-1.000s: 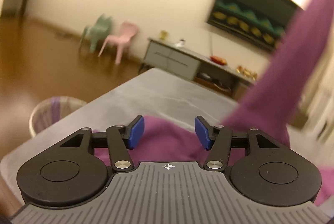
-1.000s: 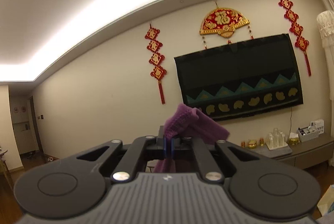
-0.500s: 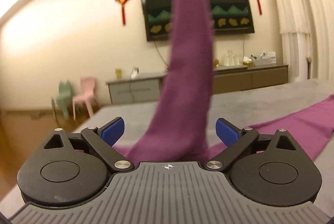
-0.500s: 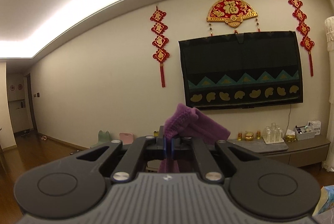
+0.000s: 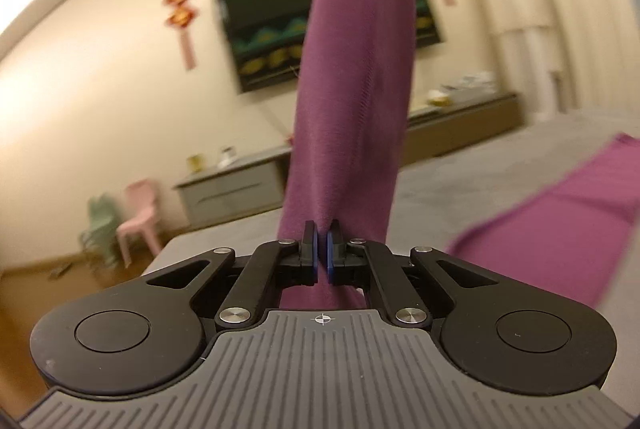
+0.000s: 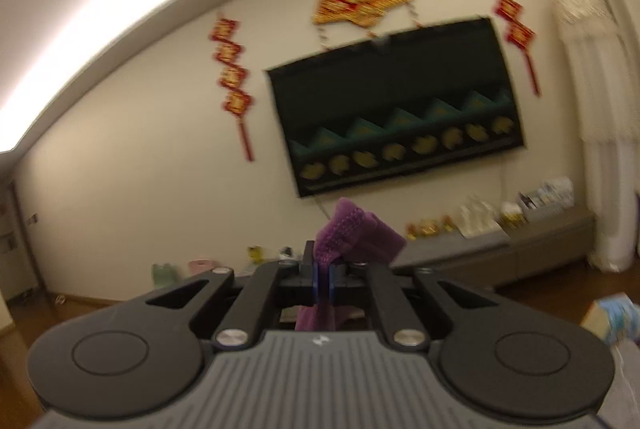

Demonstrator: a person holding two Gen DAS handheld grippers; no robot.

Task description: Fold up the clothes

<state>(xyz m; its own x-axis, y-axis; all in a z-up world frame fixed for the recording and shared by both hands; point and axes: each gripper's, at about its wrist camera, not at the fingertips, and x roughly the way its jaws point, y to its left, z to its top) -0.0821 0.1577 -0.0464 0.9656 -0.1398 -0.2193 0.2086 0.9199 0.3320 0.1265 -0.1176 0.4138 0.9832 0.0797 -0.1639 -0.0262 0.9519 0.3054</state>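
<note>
1. Both tongs are clenched on one purple garment (image 5: 352,77): the left gripper (image 5: 322,253) pinches a fold of it between its blue pads (image 5: 314,249), which stand almost touching.
2. From that pinch the cloth rises straight up in front of the left gripper as a tall hanging column and leaves the top of the view.
3. To the right of the left gripper, more of the garment lies spread on a grey table (image 5: 460,173).
4. Right gripper (image 6: 322,279) is clamped on a ribbed edge of the purple garment (image 6: 352,235), which bunches just above its fingertips and also hangs below them.
5. Beyond both tongs hangs a wall-mounted television (image 6: 394,109).
</note>
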